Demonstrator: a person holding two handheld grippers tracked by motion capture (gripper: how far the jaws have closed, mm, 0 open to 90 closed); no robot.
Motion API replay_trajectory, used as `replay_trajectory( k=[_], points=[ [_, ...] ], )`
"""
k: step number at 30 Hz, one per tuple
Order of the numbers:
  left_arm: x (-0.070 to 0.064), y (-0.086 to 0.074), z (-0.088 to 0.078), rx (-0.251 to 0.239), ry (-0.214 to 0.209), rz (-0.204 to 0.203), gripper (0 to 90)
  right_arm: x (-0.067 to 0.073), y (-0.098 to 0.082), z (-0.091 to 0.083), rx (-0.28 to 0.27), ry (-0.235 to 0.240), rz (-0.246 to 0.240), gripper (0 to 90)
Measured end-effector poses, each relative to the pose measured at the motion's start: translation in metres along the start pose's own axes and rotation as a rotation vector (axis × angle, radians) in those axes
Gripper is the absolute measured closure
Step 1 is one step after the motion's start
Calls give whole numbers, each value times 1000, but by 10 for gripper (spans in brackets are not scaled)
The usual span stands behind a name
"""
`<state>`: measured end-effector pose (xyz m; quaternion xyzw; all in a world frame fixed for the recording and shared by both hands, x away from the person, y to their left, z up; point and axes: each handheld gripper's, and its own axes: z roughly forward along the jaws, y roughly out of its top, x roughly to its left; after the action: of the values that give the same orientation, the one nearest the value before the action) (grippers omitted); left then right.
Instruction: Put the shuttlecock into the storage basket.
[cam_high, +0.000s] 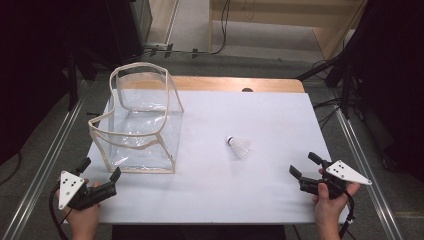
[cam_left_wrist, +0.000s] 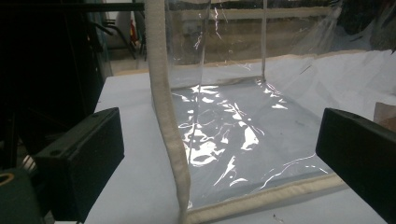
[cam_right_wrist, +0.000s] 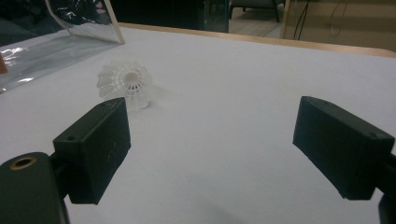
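Observation:
A clear plastic bag (cam_high: 140, 122) with cream fabric trim stands open-topped on the left of the white table (cam_high: 260, 185). A white shuttlecock (cam_high: 239, 146) lies on its side right of centre. My left gripper (cam_high: 101, 169) rests at the table's front left corner, open, its jaws pointing at the bag's near corner (cam_left_wrist: 180, 186). At the front right my right gripper (cam_high: 306, 165) is open and empty, aimed toward the shuttlecock (cam_right_wrist: 126, 84), which lies a short way beyond its left jaw. The bag's lower edge (cam_right_wrist: 84, 32) shows at the far left there.
A wooden strip (cam_high: 235, 84) runs along the table's far edge. Metal rails (cam_high: 50, 150) flank both sides, with dark equipment and cables on the floor beyond. Bare white surface lies between the shuttlecock and the bag.

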<state>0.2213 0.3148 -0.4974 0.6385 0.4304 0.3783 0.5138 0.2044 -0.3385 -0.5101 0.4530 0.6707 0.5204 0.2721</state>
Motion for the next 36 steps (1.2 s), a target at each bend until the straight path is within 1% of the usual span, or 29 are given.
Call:
replay_trajectory(
  k=[1, 2, 5, 6, 7, 9, 11, 15, 16, 17, 19, 21, 22, 23, 26, 27, 28, 29, 30, 31, 32, 34, 35, 36],
  points=[
    [0, 0, 0, 0, 0, 0, 17, 0, 0, 0, 0, 0, 0, 95],
    [0, 0, 0, 0, 1, 2, 16, 2, 1, 1, -1, -3, -11, 95],
    [-1, 0, -1, -3, 2, 5, 16, 4, 3, 1, 0, -3, -8, 95],
    [-1, 0, -1, -7, 3, 2, 16, 7, 5, 1, 1, -12, -11, 95],
    [-1, 0, -1, -6, 2, 5, 16, 7, 5, 1, 1, -12, -11, 95],
    [-1, -1, -1, -8, 1, 5, 16, 10, 10, 1, 11, -12, -27, 96],
    [-1, -1, -1, -9, 1, 8, 16, 13, 15, 3, 21, 5, -25, 108],
    [-1, -1, -1, -12, -1, 1, 16, 17, 23, 6, 45, 8, -37, 110],
    [-1, -1, -2, -13, -1, 1, 16, 19, 27, 8, 61, 8, -37, 111],
    [-1, -1, -2, -13, -1, 2, 16, 23, 32, 11, 71, 17, -42, 111],
    [-1, -1, -2, -15, -1, 2, 16, 24, 34, 12, 75, 21, -46, 111],
    [-1, -1, -2, -14, -2, 3, 16, 30, 39, 17, 96, 24, -67, 111],
    [-1, -1, -2, -12, -2, 5, 16, 32, 41, 19, 98, 31, -74, 111],
    [-1, -1, -1, -12, -2, 8, 16, 37, 45, 25, 106, 47, -81, 111],
    [-2, -1, -1, -9, -1, 11, 17, 40, 48, 30, 106, 57, -81, 111],
    [-2, -1, -1, -5, 0, 17, 17, 44, 52, 35, 115, 74, -89, 116],
    [-2, -1, -1, -5, 0, 20, 17, 44, 52, 35, 115, 74, -89, 116],
    [-2, -1, -1, -5, 2, 24, 16, 50, 56, 42, 129, 84, -102, 117],
    [-3, -1, -1, -3, 1, 27, 16, 50, 56, 42, 129, 84, -102, 117],
    [-3, -1, -1, -2, 2, 29, 16, 52, 58, 45, 134, 90, -114, 118],
    [-3, -1, 0, -2, 3, 31, 16, 57, 62, 51, 142, 98, -125, 124],
    [-3, -1, 0, -3, 2, 31, 16, 59, 64, 54, 148, 105, -122, 128],
    [-3, -1, 0, -2, 2, 33, 16, 63, 68, 59, 150, 126, -131, 129],
    [-3, -1, 0, -2, 1, 32, 16, 63, 68, 59, 150, 126, -131, 129]
  ],
)
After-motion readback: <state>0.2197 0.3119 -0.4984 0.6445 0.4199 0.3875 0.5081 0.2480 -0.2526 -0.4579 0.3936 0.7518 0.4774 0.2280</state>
